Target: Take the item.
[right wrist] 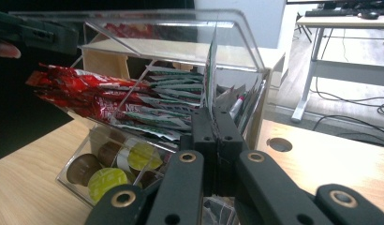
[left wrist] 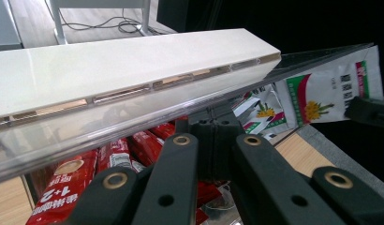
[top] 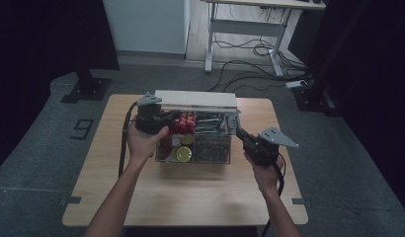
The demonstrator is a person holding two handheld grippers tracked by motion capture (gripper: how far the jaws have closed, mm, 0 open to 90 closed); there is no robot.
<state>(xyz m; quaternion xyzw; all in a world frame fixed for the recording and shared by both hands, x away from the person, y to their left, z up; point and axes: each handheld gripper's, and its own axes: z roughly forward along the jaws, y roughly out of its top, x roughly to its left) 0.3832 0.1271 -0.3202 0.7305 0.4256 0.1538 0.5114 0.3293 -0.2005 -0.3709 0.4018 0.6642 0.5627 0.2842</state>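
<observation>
Between your 2 tongs sits a clear acrylic organizer box (top: 193, 148) with a white lid (top: 195, 99) raised at its far side. Your left gripper (left wrist: 213, 140) has its jaws fully together, their tips just under the lid's clear edge; whether they pinch it, you cannot tell. Your right gripper (right wrist: 213, 126) is also closed tight, its tips at the box's near right wall, nothing visibly caught. Just ahead of the left jaws lie red sachets (left wrist: 63, 187) printed "1+2"; from the right gripper view the red sachets read "Nescafé". Green-and-white packets (left wrist: 328, 91) with a yellow flower stand to the right. Below the right jaws' left side, brown and yellow-green capsules (right wrist: 106, 180) fill the lower tray.
</observation>
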